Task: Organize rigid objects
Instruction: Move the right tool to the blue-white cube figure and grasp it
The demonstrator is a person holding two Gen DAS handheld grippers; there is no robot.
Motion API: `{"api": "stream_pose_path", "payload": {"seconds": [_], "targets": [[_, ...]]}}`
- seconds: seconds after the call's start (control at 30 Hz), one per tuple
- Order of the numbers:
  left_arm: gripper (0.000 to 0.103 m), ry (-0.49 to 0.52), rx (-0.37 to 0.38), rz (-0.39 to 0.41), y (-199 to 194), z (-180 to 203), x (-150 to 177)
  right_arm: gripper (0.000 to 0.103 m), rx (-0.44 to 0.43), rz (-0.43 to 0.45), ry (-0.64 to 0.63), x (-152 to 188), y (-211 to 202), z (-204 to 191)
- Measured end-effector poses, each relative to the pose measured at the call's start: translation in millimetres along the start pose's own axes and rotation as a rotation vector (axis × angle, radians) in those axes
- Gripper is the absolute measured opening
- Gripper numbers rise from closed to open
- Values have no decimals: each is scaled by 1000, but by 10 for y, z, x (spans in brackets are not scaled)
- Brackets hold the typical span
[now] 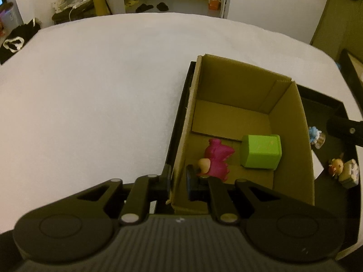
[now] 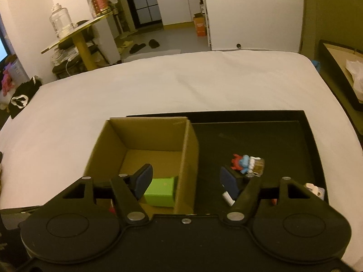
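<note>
Your left tongs [image 1: 178,182] pinch the near left wall of the box [image 1: 288,122], likely steadying it for drop-ins. Inside the box lie a pink figure [image 1: 217,161] and a green cube [image 1: 261,151]. Your right tongs [image 2: 186,180] stand open and empty, straddling the box's right wall. Right of the box, on the tray [image 2: 272,133], a red-and-blue toy [image 2: 247,163] waits, probably next.
</note>
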State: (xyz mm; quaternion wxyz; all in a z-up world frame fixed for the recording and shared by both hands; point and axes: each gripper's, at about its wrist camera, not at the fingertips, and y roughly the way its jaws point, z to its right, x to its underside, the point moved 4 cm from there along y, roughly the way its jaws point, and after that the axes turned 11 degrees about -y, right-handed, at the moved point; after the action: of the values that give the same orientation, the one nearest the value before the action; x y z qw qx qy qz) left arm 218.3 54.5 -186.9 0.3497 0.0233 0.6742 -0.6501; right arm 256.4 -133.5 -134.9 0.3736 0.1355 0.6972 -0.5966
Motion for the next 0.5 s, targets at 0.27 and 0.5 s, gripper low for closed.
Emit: {"api": "stream_pose_path", "payload": {"seconds": [0.27,0.5], "targets": [[14,41,-54,-14,23,107,-9,73,16,-6,45,171,-15,246],[36,73,-91,-27,49,198,-3,77,38,-11,88,320,-1,491]]}}
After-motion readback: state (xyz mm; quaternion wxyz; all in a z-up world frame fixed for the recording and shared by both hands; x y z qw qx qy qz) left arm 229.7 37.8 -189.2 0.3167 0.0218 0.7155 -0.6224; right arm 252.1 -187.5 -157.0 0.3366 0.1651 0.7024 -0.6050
